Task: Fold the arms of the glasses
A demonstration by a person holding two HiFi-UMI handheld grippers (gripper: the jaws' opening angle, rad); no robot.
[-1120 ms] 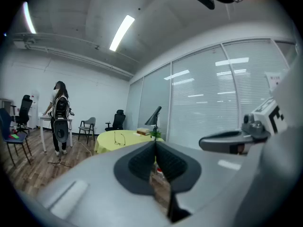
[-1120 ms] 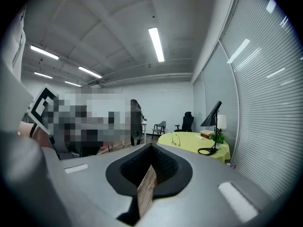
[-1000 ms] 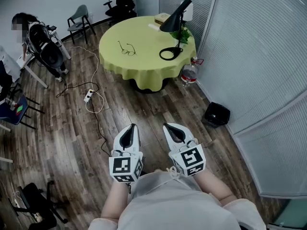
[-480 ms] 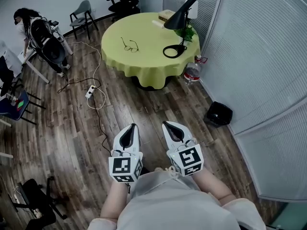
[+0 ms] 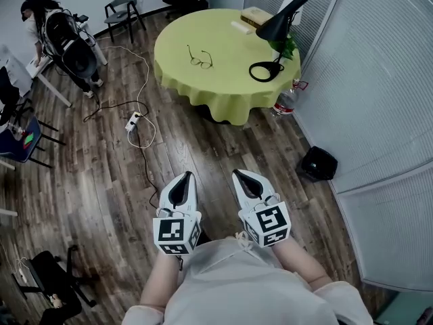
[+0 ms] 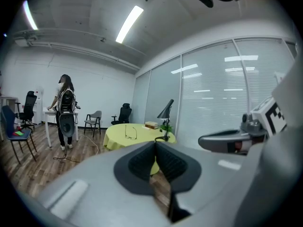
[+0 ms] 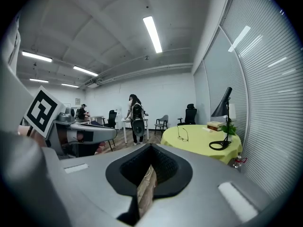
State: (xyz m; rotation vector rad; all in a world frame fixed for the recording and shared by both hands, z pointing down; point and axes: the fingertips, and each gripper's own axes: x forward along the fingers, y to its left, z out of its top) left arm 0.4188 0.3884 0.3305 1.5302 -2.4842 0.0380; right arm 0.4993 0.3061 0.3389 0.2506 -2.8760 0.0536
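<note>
- The approach is being judged as the step in hand: nothing is being gripped, and no folding is being done yet.
- The left gripper and the right gripper are being held side by side above the floor, close in front of the body. The jaws of both are being kept clenched together on nothing.
- The glasses are being seen lying on the table, left of the lamp and well apart from both grippers.
- Their arms are being shown unfolded. The lenses seem to be facing the near side, with the arms running off toward the far edge and slanting a little left in the head view, so the long axis is being taken as near-to-far.
- By this reading, the next move is calling for the table to be reached, the jaws opened, the frame steadied by one gripper, and an arm swung inward by the other.
</note>
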